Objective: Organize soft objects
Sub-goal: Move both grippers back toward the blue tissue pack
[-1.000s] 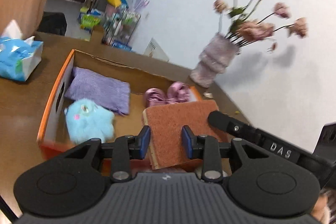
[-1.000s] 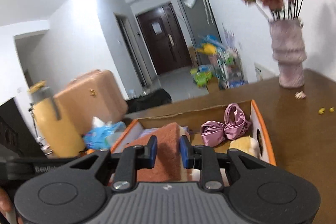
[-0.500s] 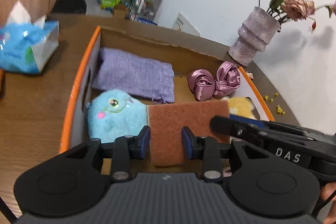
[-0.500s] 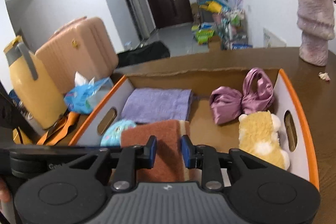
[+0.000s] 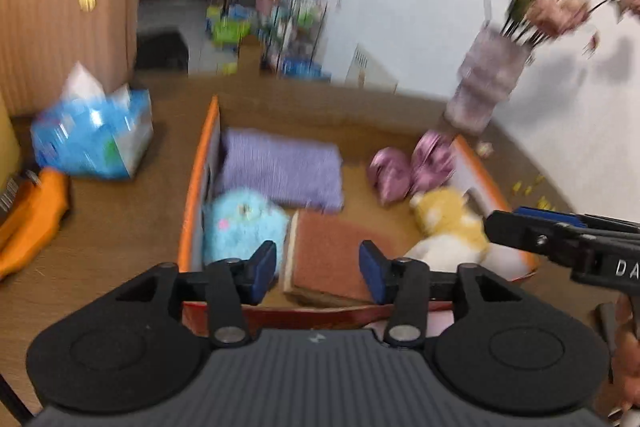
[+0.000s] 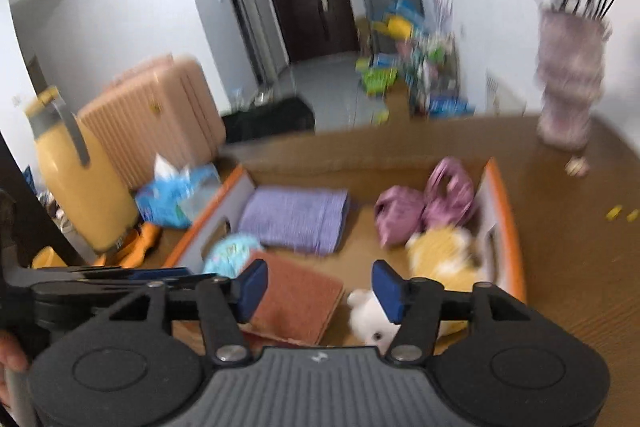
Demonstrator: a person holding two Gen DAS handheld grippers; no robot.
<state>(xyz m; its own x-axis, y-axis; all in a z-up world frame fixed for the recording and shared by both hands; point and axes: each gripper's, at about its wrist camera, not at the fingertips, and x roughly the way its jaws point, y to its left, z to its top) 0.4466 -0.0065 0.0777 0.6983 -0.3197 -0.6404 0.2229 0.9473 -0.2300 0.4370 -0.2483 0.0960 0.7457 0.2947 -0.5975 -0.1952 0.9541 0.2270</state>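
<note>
The brown worktop (image 5: 120, 239) carries an orange-rimmed box (image 5: 192, 195). The folded brown towel (image 5: 332, 251) lies inside, near its front wall. Left gripper (image 5: 318, 269) and right gripper (image 6: 316, 291) have just been opening, nothing clamped. Withdraw both straight upward, clear of the towel edges.

A brown wooden table (image 5: 120, 227) carries an orange-rimmed box (image 5: 192, 203), a blue tissue pack (image 5: 92, 135), a vase (image 5: 488, 79) of flowers and an orange cloth (image 5: 32, 223).
</note>
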